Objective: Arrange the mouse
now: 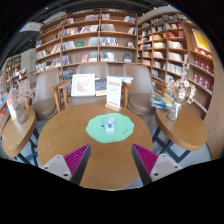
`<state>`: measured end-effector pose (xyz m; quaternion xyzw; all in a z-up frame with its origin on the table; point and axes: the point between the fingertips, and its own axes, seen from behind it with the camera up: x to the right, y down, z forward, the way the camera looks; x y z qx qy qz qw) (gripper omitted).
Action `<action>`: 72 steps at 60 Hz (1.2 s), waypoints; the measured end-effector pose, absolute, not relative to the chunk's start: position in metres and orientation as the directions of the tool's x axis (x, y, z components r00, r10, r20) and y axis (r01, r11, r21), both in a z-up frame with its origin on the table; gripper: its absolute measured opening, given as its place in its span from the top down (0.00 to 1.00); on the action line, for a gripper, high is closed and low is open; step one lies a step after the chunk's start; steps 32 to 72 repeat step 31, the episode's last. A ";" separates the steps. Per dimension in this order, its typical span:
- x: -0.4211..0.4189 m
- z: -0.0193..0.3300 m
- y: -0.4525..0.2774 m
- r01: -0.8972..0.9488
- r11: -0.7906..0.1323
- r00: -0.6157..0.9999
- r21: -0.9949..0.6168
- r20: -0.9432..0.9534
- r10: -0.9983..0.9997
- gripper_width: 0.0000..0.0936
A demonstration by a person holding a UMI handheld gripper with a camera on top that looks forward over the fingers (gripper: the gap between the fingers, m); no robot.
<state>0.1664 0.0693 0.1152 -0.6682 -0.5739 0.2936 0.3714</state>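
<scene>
A small pale mouse (109,125) lies on a round green mat (109,128) near the middle of a round wooden table (70,130). My gripper (111,160) is held above the table's near part, well short of the mat. Its two fingers with magenta pads (76,157) stand wide apart and nothing is between them. The mouse and mat lie beyond the fingertips, roughly on the line between them.
Two padded chairs (140,88) stand behind the table, with upright cards (114,93) and a sign (83,85) at its far edge. Smaller round tables (181,125) with flower vases (178,95) flank it left and right. Bookshelves (95,40) fill the back wall.
</scene>
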 end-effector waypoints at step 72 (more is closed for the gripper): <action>0.295 0.113 0.019 0.520 0.010 0.072 -0.854 0.055 0.996 0.09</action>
